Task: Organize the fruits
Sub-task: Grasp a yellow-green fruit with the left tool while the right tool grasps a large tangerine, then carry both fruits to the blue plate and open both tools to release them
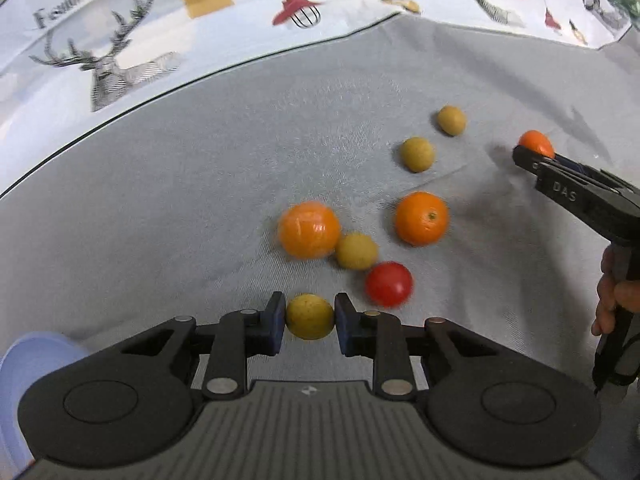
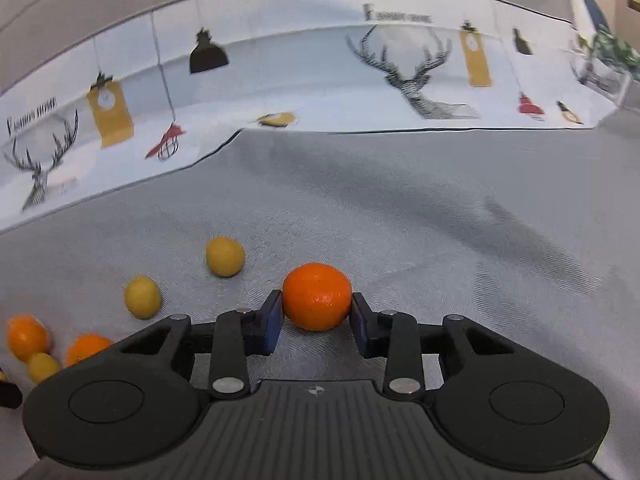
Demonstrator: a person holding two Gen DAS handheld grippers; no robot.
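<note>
My left gripper (image 1: pixel 310 318) is shut on a small yellow-green fruit (image 1: pixel 309 316) just above the grey cloth. Ahead of it lie a red tomato (image 1: pixel 389 283), another yellow fruit (image 1: pixel 356 251), two oranges (image 1: pixel 309 229) (image 1: pixel 421 218) and two more yellow fruits (image 1: pixel 417 154) (image 1: pixel 451 120). My right gripper (image 2: pixel 317 312) is shut on a small orange (image 2: pixel 317 296); it also shows at the right of the left wrist view (image 1: pixel 536 152). To its left lie two yellow fruits (image 2: pixel 225 256) (image 2: pixel 142 296) and two oranges (image 2: pixel 27 337) (image 2: pixel 86 348).
A grey cloth (image 1: pixel 200 200) covers the table. A white printed cloth with deer and lamps (image 2: pixel 280 80) lies beyond its far edge. A pale blue object (image 1: pixel 28 364) sits at the lower left of the left wrist view.
</note>
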